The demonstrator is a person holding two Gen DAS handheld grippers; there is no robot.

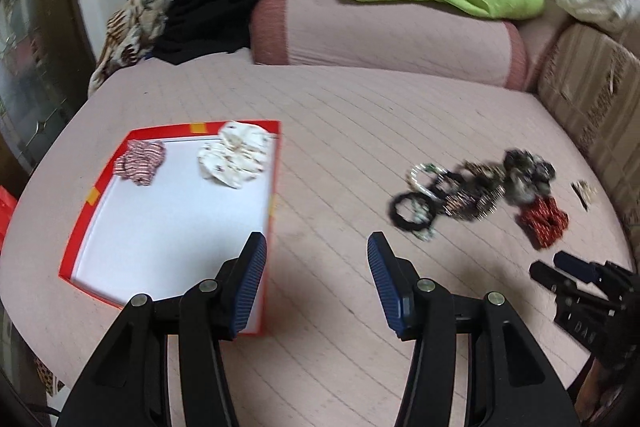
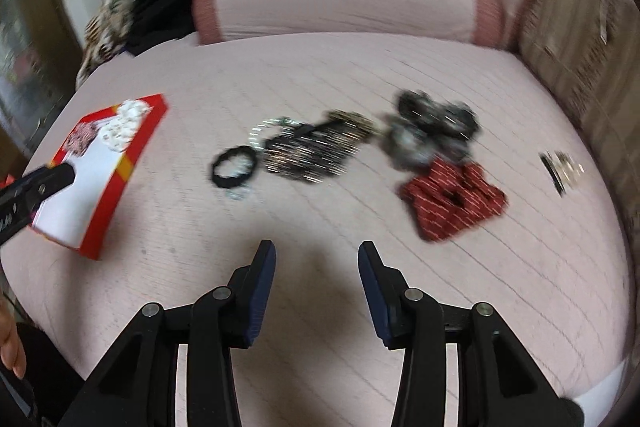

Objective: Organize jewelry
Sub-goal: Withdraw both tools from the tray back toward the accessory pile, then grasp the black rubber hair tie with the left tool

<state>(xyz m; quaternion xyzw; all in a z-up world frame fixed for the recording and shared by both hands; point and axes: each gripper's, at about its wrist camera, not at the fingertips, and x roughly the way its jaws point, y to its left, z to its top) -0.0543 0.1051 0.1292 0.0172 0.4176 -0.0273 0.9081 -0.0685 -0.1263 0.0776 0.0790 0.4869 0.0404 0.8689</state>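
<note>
— Grippers?
— Left gripper (image 1: 316,247) and right gripper (image 2: 316,255): fingers spread, nothing between them, both above bare pink quilted bedcover (image 1: 360,115).
— Jewelry?
— Bracelets and black hair ties (image 2: 304,151) clustered mid-bed, blurred; red scrunchie (image 2: 452,203) just beside. Red-rimmed box lid (image 1: 70,243) on the left contains a striped scrunchie (image 1: 140,163) and a white scrunchie (image 1: 234,155).

Two down-tilted wrist views, shared pink bed (image 1: 360,115).
</note>
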